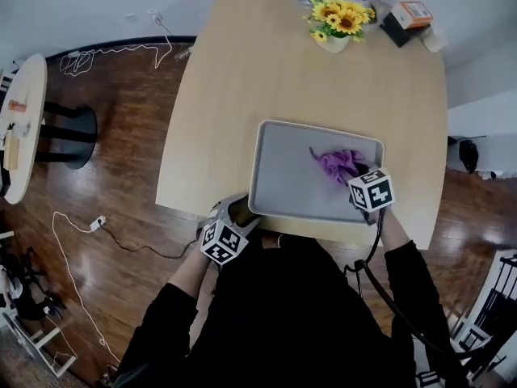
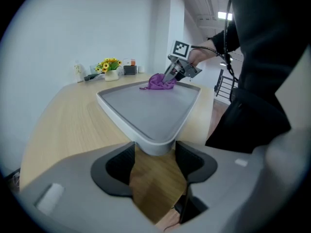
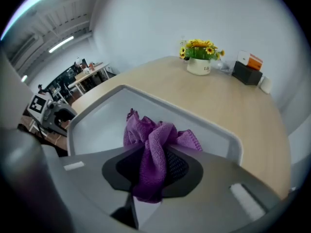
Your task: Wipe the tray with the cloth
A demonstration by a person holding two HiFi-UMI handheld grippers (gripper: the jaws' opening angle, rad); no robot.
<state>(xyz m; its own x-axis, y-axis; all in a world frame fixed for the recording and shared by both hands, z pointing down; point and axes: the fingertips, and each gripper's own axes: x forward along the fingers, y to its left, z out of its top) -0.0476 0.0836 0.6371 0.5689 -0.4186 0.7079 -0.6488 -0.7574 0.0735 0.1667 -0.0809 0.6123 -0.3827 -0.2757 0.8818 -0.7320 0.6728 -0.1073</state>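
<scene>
A grey rectangular tray (image 1: 283, 168) lies on the wooden table near its front edge. A crumpled purple cloth (image 1: 339, 164) rests on the tray's right half. My right gripper (image 1: 353, 183) is shut on the cloth (image 3: 150, 135), which bunches up between the pads of my right gripper (image 3: 154, 161) and hangs below them. My left gripper (image 1: 242, 210) is at the tray's near-left corner. In the left gripper view that rounded corner (image 2: 154, 142) sits between the two dark pads of my left gripper (image 2: 153, 152), which close on it from both sides.
At the table's far end stand a pot of yellow flowers (image 1: 339, 21), an orange and black box (image 1: 406, 18) and a white cup (image 1: 434, 39). A round white table (image 1: 20, 120) and loose cables are on the wooden floor to the left.
</scene>
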